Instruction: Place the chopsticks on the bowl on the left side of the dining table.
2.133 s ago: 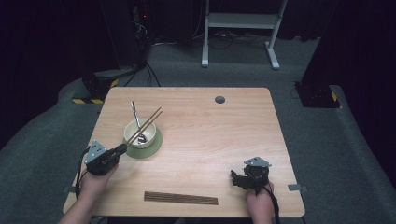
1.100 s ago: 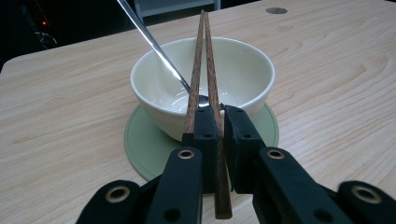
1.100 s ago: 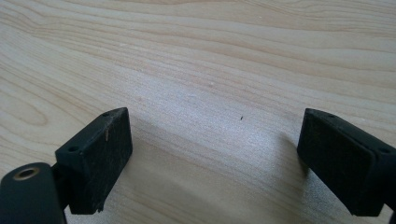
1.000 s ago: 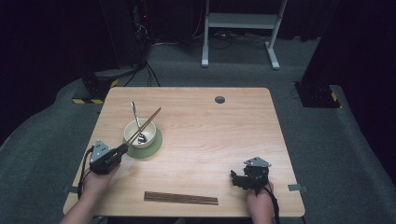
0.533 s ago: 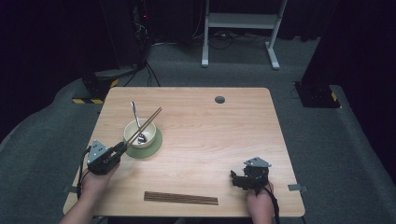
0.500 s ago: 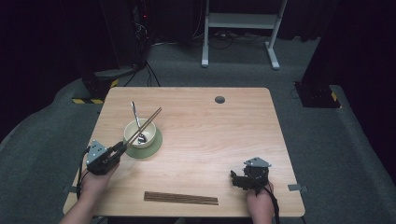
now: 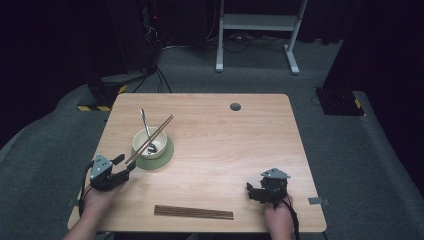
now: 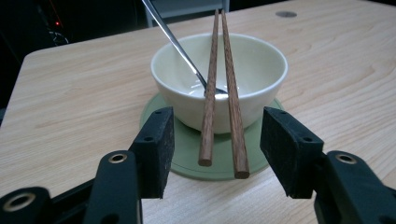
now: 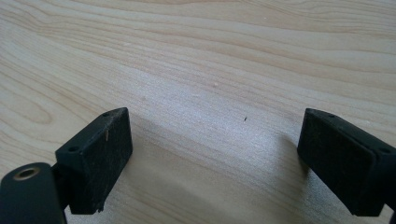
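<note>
left tool backs off the chopsticks on the bowl

while the left tool (image 7: 121,166) sits at the table's (image 7: 260,145) left edge with its jaws apart, the near ends of the two chopsticks (image 7: 150,140) lie between the pads without touching either, as the left gripper view shows (image 8: 223,93). compared with two seconds ago, this tool has slid a little toward the person and outward, and the hand (image 7: 97,195) behind it has come back with it. the chopsticks rest slanted across the rim of the cream bowl (image 7: 148,143), side by side, in the same place as before. the bowl stands on a green saucer (image 7: 165,157), and a metal spoon (image 7: 145,125) leans in it, handle pointing away from the person. nearer the front edge, a row of dark sticks (image 7: 193,212) lies flat, unmoved. further right, the right tool (image 7: 255,192) rests on bare wood, jaws wide apart with nothing between them, unchanged from earlier.
</note>
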Demonstrator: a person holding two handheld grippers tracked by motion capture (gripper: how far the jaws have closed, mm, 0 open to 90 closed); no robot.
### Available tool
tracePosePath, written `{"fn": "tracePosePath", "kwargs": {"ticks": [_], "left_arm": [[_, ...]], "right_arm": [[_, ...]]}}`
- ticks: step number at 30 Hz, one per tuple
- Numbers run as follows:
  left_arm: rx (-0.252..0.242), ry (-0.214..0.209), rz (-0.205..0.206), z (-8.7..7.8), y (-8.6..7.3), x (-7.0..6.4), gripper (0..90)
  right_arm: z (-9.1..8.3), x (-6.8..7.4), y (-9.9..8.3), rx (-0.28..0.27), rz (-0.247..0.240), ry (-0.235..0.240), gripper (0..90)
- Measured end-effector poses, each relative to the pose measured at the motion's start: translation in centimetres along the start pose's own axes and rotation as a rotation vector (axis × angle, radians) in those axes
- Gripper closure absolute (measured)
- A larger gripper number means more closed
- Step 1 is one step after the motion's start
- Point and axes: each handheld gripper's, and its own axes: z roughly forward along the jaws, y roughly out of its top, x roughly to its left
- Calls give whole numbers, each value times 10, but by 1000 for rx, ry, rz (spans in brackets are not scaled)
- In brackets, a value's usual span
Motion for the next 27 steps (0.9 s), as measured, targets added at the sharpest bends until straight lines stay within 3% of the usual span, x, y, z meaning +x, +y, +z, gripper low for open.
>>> {"fn": "tracePosePath", "kwargs": {"ticks": [5,11,27], "left_arm": [[8,15,23,6,-1,-3,546],[-2,37,16,10,0,0,630],[-15,8,8,11,1,-1,762]], "right_arm": [[0,0,0,0,0,0,99],[0,0,0,0,0,-1,99],[-1,1,-1,-2,-1,2,100]]}}
